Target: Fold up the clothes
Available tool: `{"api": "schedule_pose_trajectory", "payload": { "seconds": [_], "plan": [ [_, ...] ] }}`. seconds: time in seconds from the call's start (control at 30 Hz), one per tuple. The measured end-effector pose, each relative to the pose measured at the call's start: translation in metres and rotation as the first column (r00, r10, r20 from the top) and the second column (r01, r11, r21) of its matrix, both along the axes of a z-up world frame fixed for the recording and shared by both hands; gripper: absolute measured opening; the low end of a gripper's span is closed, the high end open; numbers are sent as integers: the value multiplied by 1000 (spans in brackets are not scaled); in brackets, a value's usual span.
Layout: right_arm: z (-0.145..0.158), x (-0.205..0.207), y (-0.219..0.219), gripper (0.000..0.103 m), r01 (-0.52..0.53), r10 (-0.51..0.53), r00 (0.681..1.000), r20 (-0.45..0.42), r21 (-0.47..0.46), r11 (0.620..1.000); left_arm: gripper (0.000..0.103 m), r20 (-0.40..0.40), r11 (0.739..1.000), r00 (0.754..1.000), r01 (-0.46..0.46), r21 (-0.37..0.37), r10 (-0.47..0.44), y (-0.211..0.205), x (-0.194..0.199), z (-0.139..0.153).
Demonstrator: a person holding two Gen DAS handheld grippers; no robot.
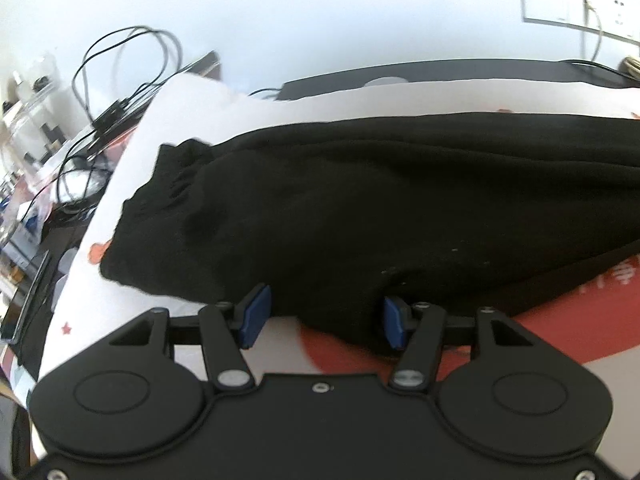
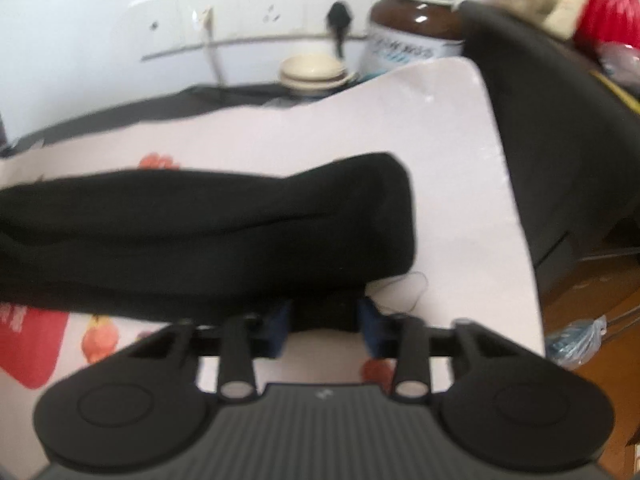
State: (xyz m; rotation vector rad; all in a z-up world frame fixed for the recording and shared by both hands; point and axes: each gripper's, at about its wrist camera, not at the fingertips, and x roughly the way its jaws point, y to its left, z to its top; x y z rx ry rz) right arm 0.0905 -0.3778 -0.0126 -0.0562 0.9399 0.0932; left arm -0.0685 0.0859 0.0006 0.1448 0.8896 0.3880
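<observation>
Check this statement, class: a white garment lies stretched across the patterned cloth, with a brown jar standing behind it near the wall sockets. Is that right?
One detail is wrong: the garment is black, not white, as the right wrist view shows. It does lie stretched across the patterned cloth, with the brown jar behind it near the wall sockets.

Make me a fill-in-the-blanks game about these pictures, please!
1. The garment lying on the sheet is ____ in colour.
2. The pads on the left gripper are ____ in colour.
3. The big brown jar has a ____ lid.
4. The wall sockets sit on a ____ wall.

Missing words: black; blue; white; white
</observation>
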Motion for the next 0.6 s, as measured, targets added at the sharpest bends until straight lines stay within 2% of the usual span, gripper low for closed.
{"api": "schedule_pose_trajectory", "payload": {
  "seconds": [0.07,0.13,0.2,0.27,0.43,0.6],
  "plan": [
    [-2,-2,4,32,4,-4,1000,9,11,1000,59,1,1000,1000,-12,-7,12,6,-3,-1],
    [-2,-4,2,10,11,-11,1000,12,36,999,55,7,1000,1000,-9,-18,9,10,-5,-1],
    [-1,-6,2,9,5,-5,1000,7,30,1000,39,9,999,1000,8,-40,-8,11,-5,0],
    [0,-11,2,9,2,-2,1000,-1,13,1000,36,6,999,1000,15,-51,-15,10,-5,1],
    [4,-39,-9,8,19,-20,999,-38,-2,1000,35,-13,997,1000,15,-75,-16,10,-11,2],
    [5,-86,-15,8,40,-41,996,-79,-15,999,35,-48,995,999,19,-103,-24,10,-26,5]
  ]
}}
